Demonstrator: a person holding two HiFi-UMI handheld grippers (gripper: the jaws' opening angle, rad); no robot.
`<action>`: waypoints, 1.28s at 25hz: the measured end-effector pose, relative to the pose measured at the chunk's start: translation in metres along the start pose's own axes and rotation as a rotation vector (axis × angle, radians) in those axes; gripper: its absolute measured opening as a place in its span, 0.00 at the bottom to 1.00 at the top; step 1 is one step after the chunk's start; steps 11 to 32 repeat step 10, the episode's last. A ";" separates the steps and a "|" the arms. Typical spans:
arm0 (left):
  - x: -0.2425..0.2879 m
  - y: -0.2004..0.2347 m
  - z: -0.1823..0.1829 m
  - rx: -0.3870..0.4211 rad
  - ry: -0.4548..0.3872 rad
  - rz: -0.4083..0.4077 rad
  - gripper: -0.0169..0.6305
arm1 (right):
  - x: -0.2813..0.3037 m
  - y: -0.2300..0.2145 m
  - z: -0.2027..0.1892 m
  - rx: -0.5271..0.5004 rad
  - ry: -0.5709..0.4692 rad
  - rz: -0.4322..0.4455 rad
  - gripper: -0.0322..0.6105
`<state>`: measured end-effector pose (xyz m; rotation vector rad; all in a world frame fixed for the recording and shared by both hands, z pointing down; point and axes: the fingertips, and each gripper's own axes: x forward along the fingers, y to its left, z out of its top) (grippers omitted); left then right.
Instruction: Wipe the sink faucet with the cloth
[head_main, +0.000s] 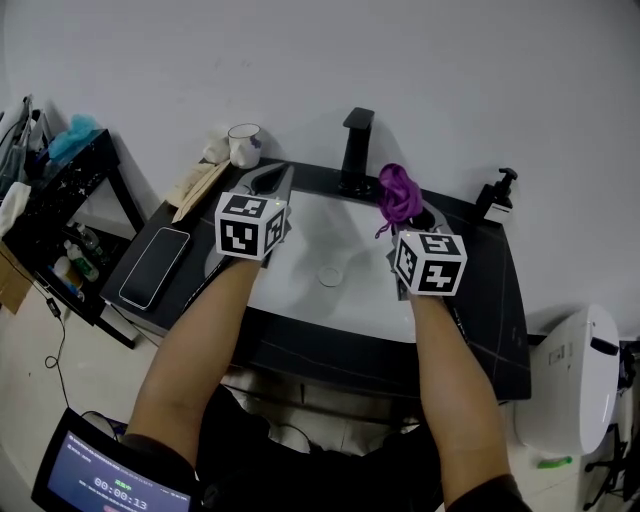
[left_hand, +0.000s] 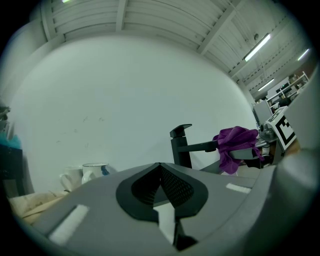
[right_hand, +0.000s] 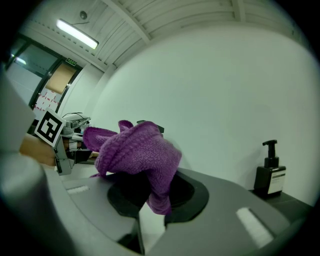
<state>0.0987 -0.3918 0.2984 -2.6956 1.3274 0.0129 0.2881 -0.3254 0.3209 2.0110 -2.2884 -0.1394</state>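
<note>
Your right tongs (right_hand: 152, 200) pinch the cloth (right_hand: 140, 150) bunched for wiping the faucet (head_main: 356, 150) at their 11 o'clock. Your left tongs (left_hand: 161, 167) are closed and empty.

The cloth (right_hand: 137, 155) hides most of the faucet (right_hand: 150, 123)

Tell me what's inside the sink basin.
Only the round drain shows on the sink basin floor. The left gripper and the right gripper with its purple cloth cover the sides; anything there is hidden.
</note>
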 end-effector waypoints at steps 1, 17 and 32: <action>0.000 0.000 0.000 0.000 0.000 0.000 0.05 | 0.000 0.000 0.000 -0.003 -0.002 0.000 0.16; 0.000 0.000 0.000 -0.001 0.001 0.000 0.05 | 0.000 0.001 0.003 -0.026 -0.013 -0.005 0.16; 0.000 0.000 0.000 -0.001 0.001 0.000 0.05 | 0.000 0.001 0.003 -0.026 -0.013 -0.005 0.16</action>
